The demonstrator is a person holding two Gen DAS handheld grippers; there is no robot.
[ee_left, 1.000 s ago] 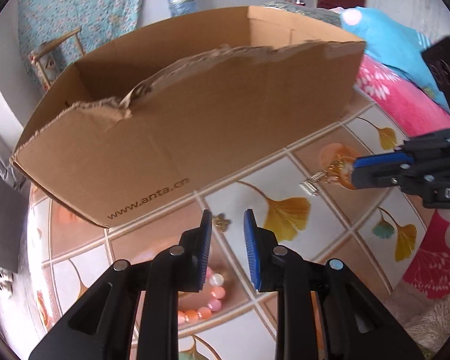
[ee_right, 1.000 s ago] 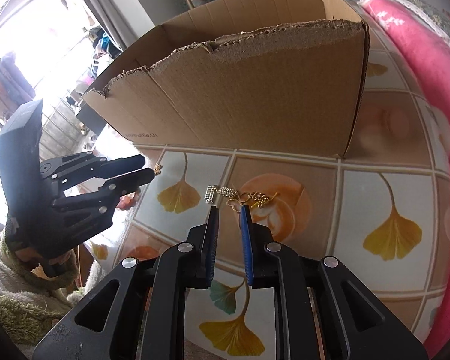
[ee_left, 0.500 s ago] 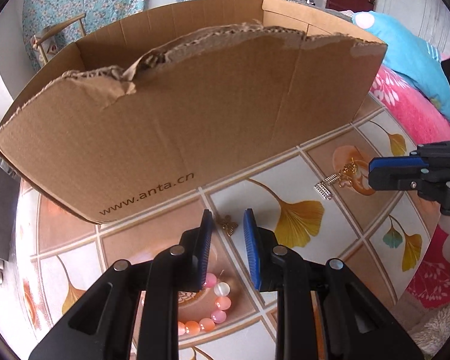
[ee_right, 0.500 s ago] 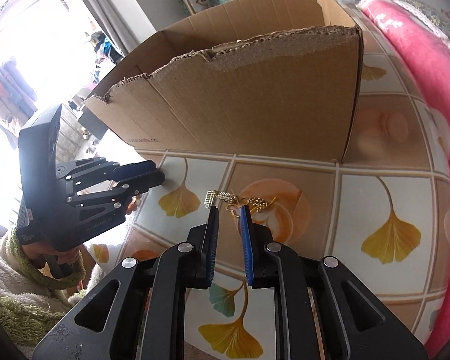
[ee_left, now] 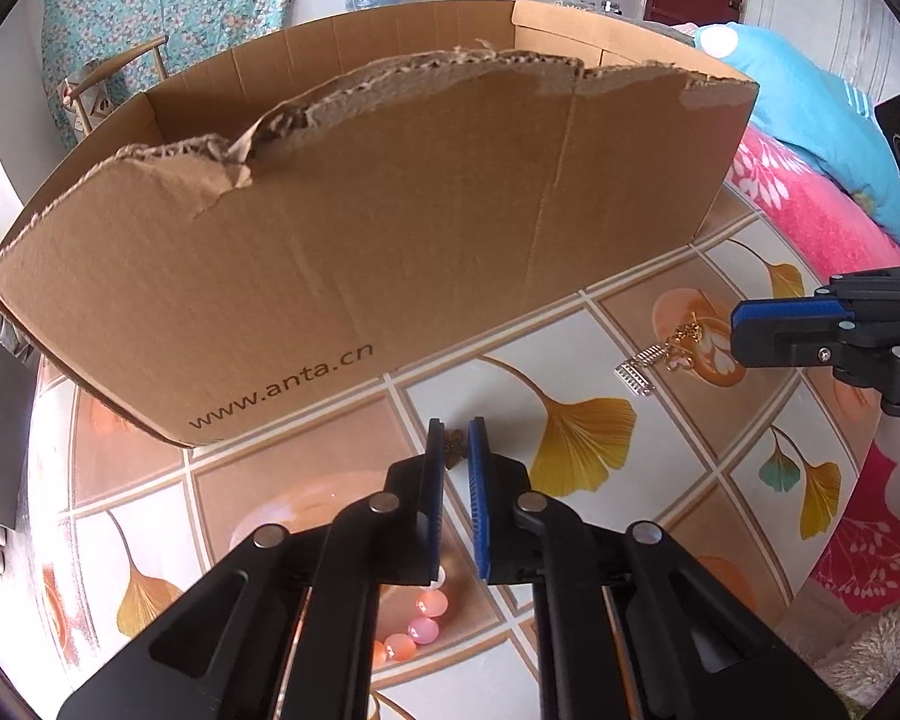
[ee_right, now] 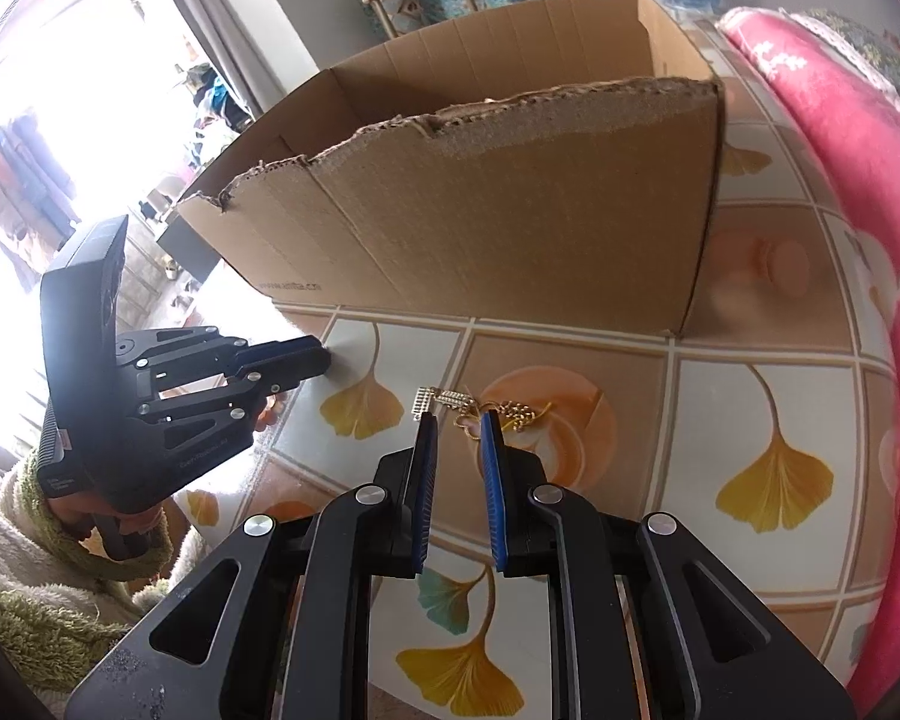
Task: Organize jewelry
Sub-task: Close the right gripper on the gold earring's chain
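Gold charm [ee_left: 455, 445] pinched by the left hand-held gripper [ee_left: 453, 441], just before the cardboard box [ee_left: 360, 252].
Its jaws have just closed; right hand-held gripper [ee_right: 457, 427] slightly parted around a gold chain [ee_right: 498, 411].

Cardboard box [ee_left: 360, 252] on tabletop [ee_left: 570, 348], behind both grippers. Small charm [ee_left: 455, 443] between left gripper [ee_left: 455, 444] tips, just before box. Chain pendant [ee_right: 480, 411] on tabletop right of charm, at right gripper [ee_right: 457, 429] tips. Bead bracelet [ee_left: 417, 630] under left gripper. Blanket [ee_right: 858, 180] along tabletop's right edge.
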